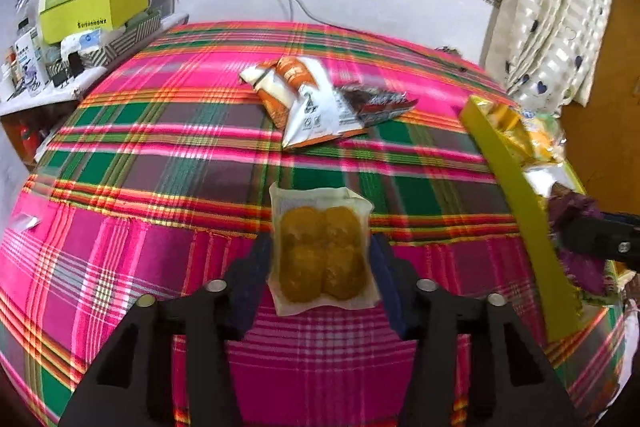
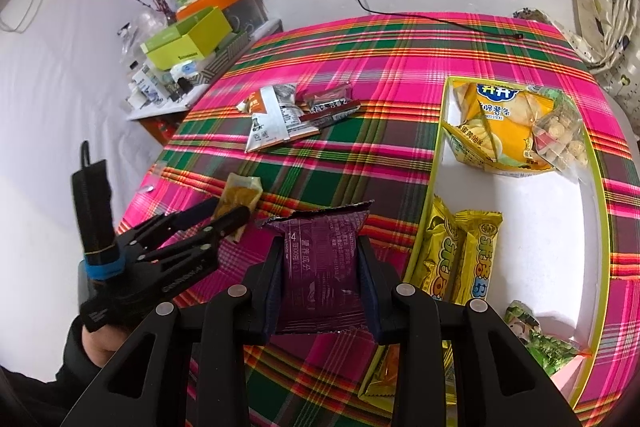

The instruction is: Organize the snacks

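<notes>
Left wrist view: your left claw point(image 1: 320, 259) has the cake pack point(image 1: 322, 251) between its fingers, but the clear wrapper is slippery and may slide out if the grasp is only on the edges. More packets point(image 1: 320, 99) lie farther on the counter point(image 1: 160, 155).

Right wrist view: your right claw point(image 2: 322, 275) is clenched on the purple pack point(image 2: 320, 267). The tray point(image 2: 432, 171) waits just beside it; its wall can catch the pack.
</notes>
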`<state>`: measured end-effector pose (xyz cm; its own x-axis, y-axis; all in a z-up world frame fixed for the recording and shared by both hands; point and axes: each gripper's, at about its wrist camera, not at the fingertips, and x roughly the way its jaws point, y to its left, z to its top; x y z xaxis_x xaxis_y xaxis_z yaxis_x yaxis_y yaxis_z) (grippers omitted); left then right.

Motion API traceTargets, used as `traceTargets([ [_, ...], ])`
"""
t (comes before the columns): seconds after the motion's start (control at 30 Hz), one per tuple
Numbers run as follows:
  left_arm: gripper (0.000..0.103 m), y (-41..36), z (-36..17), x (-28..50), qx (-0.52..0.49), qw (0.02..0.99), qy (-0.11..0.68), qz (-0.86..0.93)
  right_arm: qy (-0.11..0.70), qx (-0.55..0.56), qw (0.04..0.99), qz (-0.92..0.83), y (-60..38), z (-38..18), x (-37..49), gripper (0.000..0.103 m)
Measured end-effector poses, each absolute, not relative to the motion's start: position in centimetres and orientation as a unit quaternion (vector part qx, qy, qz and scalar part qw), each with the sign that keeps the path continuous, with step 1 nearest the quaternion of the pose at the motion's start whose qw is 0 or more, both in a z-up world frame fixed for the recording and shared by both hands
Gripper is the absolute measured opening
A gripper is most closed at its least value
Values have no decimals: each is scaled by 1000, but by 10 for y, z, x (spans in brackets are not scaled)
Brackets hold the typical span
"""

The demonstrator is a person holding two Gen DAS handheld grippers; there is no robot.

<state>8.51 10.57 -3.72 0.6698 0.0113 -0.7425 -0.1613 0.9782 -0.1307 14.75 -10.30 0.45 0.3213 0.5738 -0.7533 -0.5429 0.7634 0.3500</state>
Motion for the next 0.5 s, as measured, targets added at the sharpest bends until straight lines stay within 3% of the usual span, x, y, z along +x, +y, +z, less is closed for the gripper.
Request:
traceTargets([
  [0.5, 48, 98, -22, 74, -106, 915, 388, 20, 467, 19, 815, 342, -104, 7, 144, 32],
])
